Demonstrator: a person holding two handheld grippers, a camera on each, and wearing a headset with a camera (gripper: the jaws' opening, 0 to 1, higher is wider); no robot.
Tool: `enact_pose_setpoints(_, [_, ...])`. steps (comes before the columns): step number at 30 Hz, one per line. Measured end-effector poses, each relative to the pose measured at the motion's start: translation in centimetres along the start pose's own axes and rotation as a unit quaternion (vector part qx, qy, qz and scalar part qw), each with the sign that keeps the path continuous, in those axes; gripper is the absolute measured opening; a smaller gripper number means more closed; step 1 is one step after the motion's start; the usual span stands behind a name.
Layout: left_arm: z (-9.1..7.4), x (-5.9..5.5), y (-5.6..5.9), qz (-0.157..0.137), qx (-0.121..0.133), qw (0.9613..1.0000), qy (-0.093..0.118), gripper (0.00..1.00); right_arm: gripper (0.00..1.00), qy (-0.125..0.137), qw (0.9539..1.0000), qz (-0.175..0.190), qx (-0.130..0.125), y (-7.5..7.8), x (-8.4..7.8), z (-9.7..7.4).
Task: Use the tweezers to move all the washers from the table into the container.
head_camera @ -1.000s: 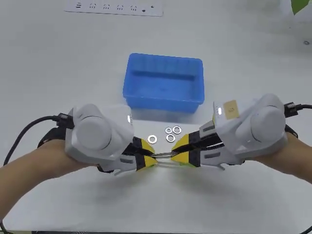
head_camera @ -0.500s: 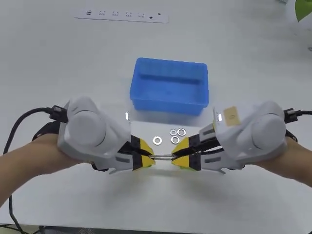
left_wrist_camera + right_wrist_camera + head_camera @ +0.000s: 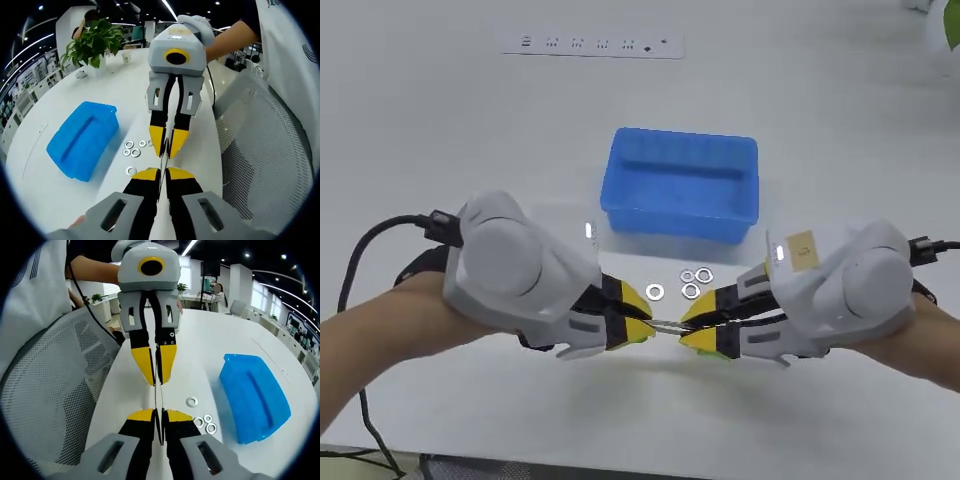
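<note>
Left tongs [image 3: 638, 322] and right tongs [image 3: 697, 330] meet tip to tip, both pinching the tweezers [image 3: 667, 325]. Four washers [image 3: 691, 290] lie on the worktop [image 3: 820, 110] just beyond the tongs, between them and the container [image 3: 683, 185].

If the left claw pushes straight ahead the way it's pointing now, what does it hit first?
The right claw, almost certainly. It faces the left claw head-on, both shut on the tweezers that span the short gap between them. The washers lie off to the side of that line.
</note>
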State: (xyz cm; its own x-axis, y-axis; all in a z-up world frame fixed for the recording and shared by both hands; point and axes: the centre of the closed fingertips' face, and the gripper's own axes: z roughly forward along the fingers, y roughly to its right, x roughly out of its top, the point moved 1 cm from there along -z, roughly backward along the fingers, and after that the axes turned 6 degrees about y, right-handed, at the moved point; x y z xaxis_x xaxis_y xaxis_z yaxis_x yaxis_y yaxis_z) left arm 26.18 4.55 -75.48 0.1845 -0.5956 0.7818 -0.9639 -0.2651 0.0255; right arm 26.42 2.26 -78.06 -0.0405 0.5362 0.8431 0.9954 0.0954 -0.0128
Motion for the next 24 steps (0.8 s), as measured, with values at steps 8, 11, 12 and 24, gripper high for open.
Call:
enact_pose_setpoints(8, [-0.2, 2.7, 0.1, -0.033, 0.005, 0.9975, 0.062, 0.05, 0.09, 0.026, 0.9996, 0.011, 0.007, -0.5, 0.3, 0.3])
enact_pose_setpoints(11, [0.1, 2.5, 0.1, -0.027, 0.002, 0.9984, 0.050, 0.05, 0.08, 0.050, 0.9985, 0.022, 0.001, -0.3, 1.1, 0.6])
enact_pose_setpoints(12, [0.4, 2.2, 0.3, -0.024, 0.000, 0.9988, 0.043, 0.05, 0.07, 0.048, 0.9986, 0.021, 0.001, -0.2, 1.1, 0.7])
enact_pose_setpoints(24, [0.9, -2.6, -0.7, -0.009, 0.011, 0.9993, -0.036, 0.15, 0.07, 0.037, 0.9989, 0.030, 0.001, 0.1, 0.2, 0.8])
